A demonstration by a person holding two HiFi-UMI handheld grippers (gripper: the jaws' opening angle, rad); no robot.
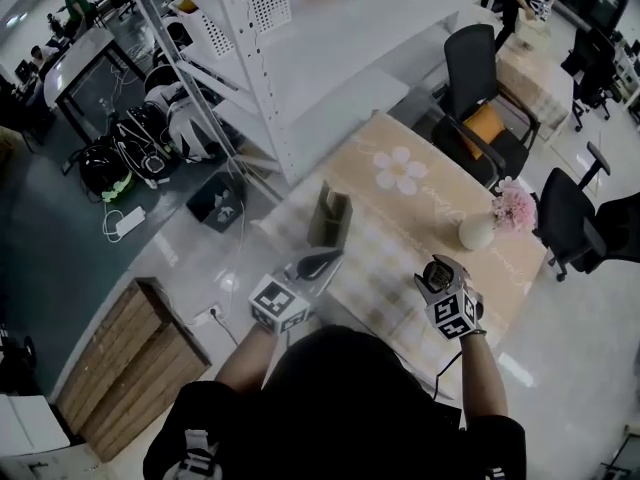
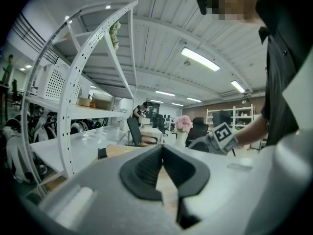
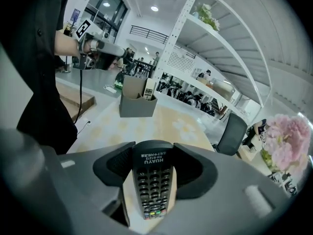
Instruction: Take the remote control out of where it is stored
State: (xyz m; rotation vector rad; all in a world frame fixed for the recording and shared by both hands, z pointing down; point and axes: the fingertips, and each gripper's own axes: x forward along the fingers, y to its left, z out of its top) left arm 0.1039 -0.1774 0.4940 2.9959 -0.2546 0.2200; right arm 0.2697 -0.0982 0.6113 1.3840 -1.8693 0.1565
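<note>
A black remote control [image 3: 154,180] with several rows of buttons stands upright between the pads of my right gripper [image 3: 154,149], which is shut on it. In the head view that right gripper [image 1: 438,271] hovers over the table's near right part. A grey storage box [image 1: 328,218] stands on the table's left side, and a white remote [image 3: 149,88] sticks up from the same grey storage box [image 3: 138,102]. My left gripper [image 1: 320,261] is just in front of the box, apart from it. The left gripper [image 2: 162,148] has its tips together and holds nothing.
The table [image 1: 385,268] has a pale checked cloth with a flower print. A white vase [image 1: 477,231] with pink flowers [image 1: 515,208] stands at its right end. White shelving [image 1: 300,68] is behind, black chairs [image 1: 480,98] to the right, a wooden crate [image 1: 130,368] at lower left.
</note>
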